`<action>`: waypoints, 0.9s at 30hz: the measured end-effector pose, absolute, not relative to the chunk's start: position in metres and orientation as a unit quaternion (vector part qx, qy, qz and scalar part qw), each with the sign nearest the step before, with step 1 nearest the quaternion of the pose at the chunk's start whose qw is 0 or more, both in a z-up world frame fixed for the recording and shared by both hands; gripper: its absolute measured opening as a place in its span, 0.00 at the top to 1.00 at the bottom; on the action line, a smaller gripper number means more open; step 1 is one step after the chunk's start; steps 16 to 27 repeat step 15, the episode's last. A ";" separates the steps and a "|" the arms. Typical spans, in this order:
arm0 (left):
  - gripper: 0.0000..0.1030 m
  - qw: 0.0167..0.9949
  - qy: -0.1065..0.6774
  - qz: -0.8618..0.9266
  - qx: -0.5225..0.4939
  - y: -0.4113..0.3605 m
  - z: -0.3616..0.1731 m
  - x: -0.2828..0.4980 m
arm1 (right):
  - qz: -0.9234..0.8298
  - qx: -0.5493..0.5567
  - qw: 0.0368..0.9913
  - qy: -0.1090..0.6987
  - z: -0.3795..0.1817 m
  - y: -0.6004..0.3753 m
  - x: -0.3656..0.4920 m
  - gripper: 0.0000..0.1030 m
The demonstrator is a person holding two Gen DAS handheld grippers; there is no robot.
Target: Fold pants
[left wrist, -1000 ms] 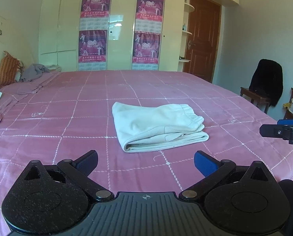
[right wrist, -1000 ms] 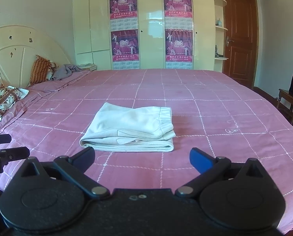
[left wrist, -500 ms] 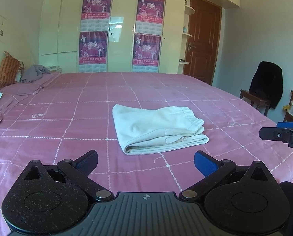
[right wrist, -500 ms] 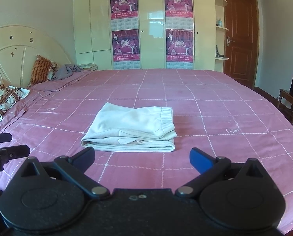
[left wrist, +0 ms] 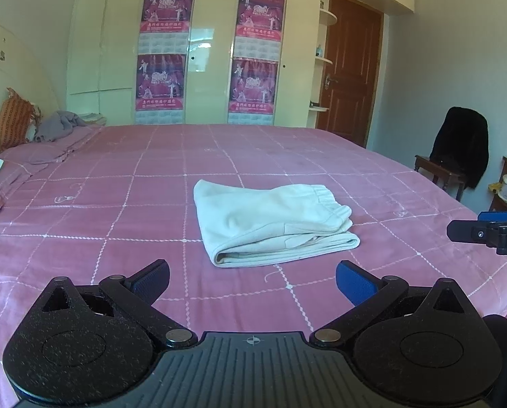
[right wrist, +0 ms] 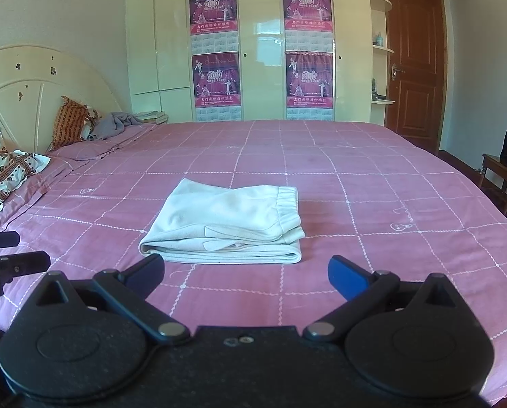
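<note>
The white pants (left wrist: 270, 221) lie folded in a compact stack on the pink checked bedspread (left wrist: 117, 204), waistband to the right. They also show in the right wrist view (right wrist: 226, 224). My left gripper (left wrist: 252, 280) is open and empty, held back from the pants near the bed's front edge. My right gripper (right wrist: 246, 273) is open and empty, just in front of the pants. The right gripper's fingers (left wrist: 471, 231) show at the right edge of the left wrist view. The left gripper's fingers (right wrist: 15, 261) show at the left edge of the right wrist view.
Pillows (right wrist: 5, 173) and a grey garment (right wrist: 114, 125) lie at the headboard end on the left. A wardrobe with posters (right wrist: 216, 51) stands behind the bed. A chair with a black coat (left wrist: 457, 159) and a brown door (left wrist: 348, 78) are on the right.
Both grippers have tilted and drifted slightly, so the pants sit a little higher in view. The pants have not moved. Both grippers stay open.
</note>
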State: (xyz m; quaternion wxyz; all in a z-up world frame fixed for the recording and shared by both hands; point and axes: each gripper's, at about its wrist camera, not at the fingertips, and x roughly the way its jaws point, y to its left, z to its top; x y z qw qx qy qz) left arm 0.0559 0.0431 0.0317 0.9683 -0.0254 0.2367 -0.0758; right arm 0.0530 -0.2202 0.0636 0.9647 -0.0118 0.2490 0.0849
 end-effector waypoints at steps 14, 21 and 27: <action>0.00 0.971 0.225 -0.077 -0.028 0.042 0.032 0.053 | 0.077 -0.014 0.966 0.248 0.063 -0.222 0.052 0.00; 0.00 0.971 0.226 -0.078 -0.024 0.040 0.032 0.053 | 0.077 -0.014 0.966 0.248 0.063 -0.223 0.052 0.00; 0.00 0.971 0.226 -0.078 -0.024 0.040 0.032 0.053 | 0.077 -0.014 0.966 0.248 0.063 -0.223 0.052 0.00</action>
